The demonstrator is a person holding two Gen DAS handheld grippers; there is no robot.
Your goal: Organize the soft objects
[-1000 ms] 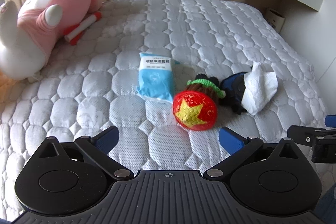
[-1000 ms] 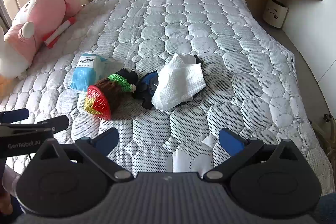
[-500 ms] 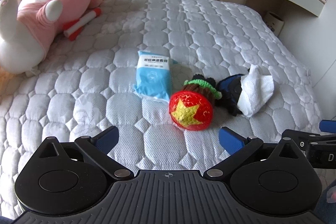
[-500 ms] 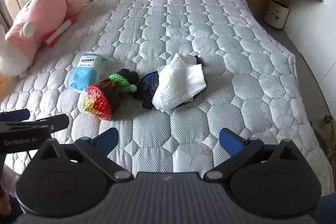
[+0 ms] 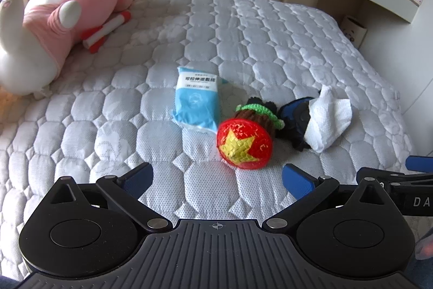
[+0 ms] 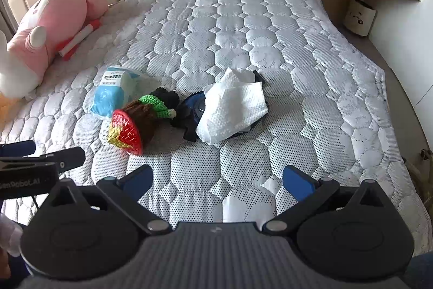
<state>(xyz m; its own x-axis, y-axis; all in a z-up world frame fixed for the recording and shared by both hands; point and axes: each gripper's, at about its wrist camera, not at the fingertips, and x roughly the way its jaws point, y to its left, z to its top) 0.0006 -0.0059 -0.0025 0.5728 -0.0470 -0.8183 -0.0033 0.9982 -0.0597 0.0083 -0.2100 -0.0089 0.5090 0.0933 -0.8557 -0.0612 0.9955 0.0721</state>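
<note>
both my claws hang wide open, holding nothing. ahead of the left gripper lies the crocheted toy; ahead of the right gripper, the white tissue. if gripping, i'd pinch mid-body, gently.

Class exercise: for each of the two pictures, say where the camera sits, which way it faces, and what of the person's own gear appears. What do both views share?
Left wrist: on the left gripper, facing the headboard over the bed; the right gripper's tip shows at right.
Right wrist: on the right gripper, same facing, further right; the left gripper's tip shows at left.
Shared: knitted toy, blue packet, tissue, pink plush.
</note>
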